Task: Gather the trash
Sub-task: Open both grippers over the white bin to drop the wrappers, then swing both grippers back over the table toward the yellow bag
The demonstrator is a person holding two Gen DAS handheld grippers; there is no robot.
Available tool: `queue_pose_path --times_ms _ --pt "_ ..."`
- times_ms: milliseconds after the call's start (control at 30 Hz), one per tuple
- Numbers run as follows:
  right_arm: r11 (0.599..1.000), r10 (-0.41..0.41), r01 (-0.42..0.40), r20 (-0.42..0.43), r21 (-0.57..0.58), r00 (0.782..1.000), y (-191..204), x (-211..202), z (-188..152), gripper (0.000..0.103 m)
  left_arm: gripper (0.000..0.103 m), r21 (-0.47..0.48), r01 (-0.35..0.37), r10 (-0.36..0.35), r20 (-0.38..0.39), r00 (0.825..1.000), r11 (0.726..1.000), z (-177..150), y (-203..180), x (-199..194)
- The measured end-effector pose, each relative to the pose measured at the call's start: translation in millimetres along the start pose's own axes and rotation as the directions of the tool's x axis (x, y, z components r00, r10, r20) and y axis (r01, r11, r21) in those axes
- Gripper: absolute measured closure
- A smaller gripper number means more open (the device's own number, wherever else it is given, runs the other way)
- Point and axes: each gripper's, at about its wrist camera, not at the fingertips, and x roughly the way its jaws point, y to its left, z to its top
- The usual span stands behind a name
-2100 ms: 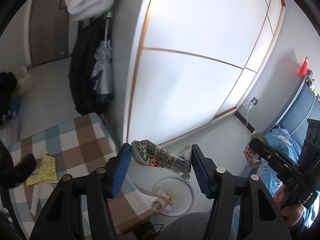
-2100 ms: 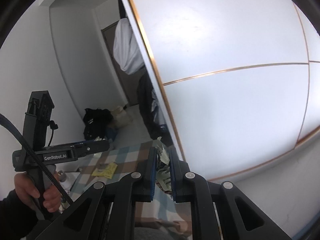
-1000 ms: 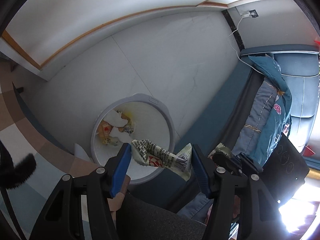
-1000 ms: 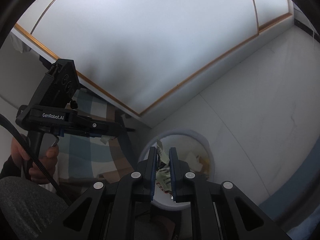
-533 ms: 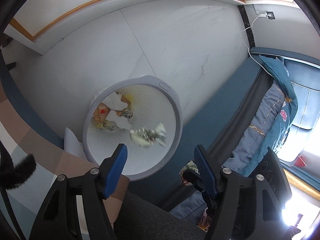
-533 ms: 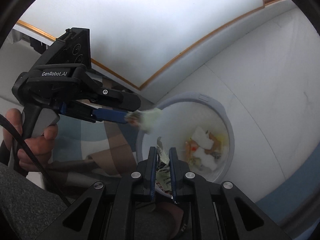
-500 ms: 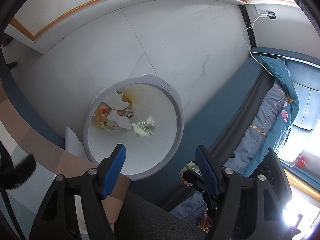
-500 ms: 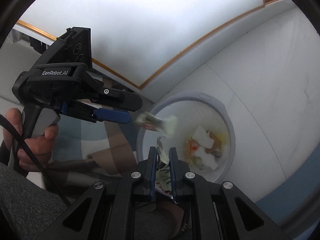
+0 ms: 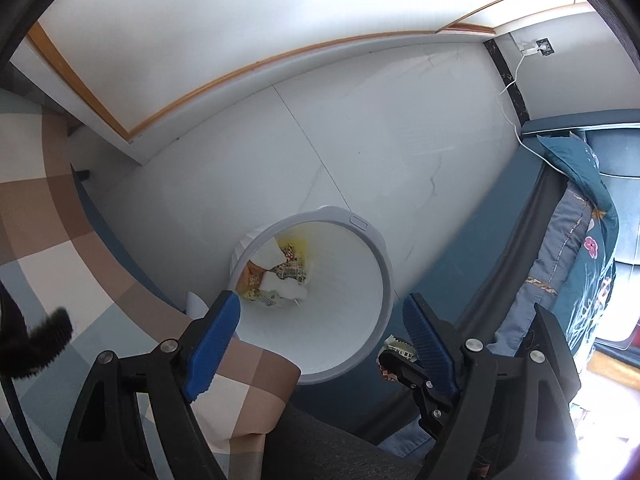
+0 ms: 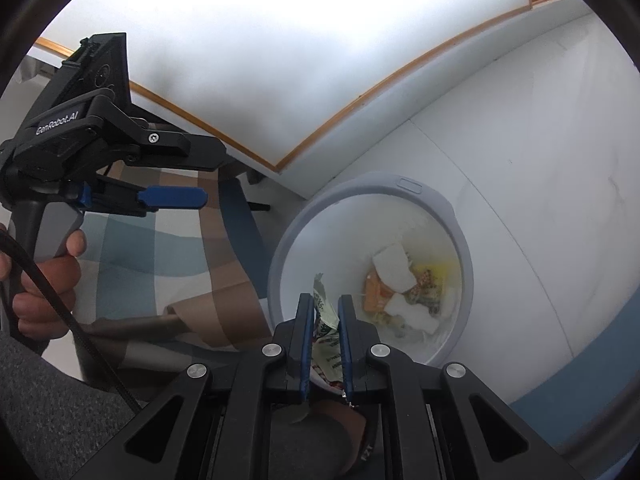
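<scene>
Looking into the bin [image 9: 378,264], I see several scraps already down. My left gripper [image 9: 320,332] is opening, empty; my right gripper [image 10: 323,320] grips 1 wrapper [image 10: 326,316], undropped.

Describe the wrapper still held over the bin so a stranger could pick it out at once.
Find the round grey-rimmed bin on the pale floor by the checked bedspread. Over its near edge the right claw is shut on a crumpled pale-green wrapper with dark print. Unlike the trash lying at the bin's bottom, it sticks up between two blue pads.
</scene>
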Motion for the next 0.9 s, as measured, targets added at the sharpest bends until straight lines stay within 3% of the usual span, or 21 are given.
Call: queue_pose_path --times_ms 333,633,800,900 --pt "0.999 0.004 -0.005 -0.02 -0.052 1.0 10.9 5.1 -2.0 0.089 0.022 -0.029 -0.009 0.011 0.081 0.997 1.0 -9.5 13.3 -20.4" --pt "0.999 -0.046 0.045 -0.019 -0.027 0.999 2.8 -9.0 -7.5 0.089 0.022 -0.059 -0.035 0.043 0.142 0.989 0.998 -24.0 17.5 -36.1" --pt "0.998 -0.065 0.065 0.022 -0.005 0.998 0.4 -28.6 -0.4 0.086 0.022 -0.06 -0.09 0.102 0.234 0.967 0.994 -34.3 15.0 -59.0" --pt "0.997 -0.078 0.078 0.053 0.001 0.996 3.6 -41.5 4.1 0.078 0.022 -0.056 -0.137 0.148 0.31 0.939 0.989 -43.0 10.7 -77.0"
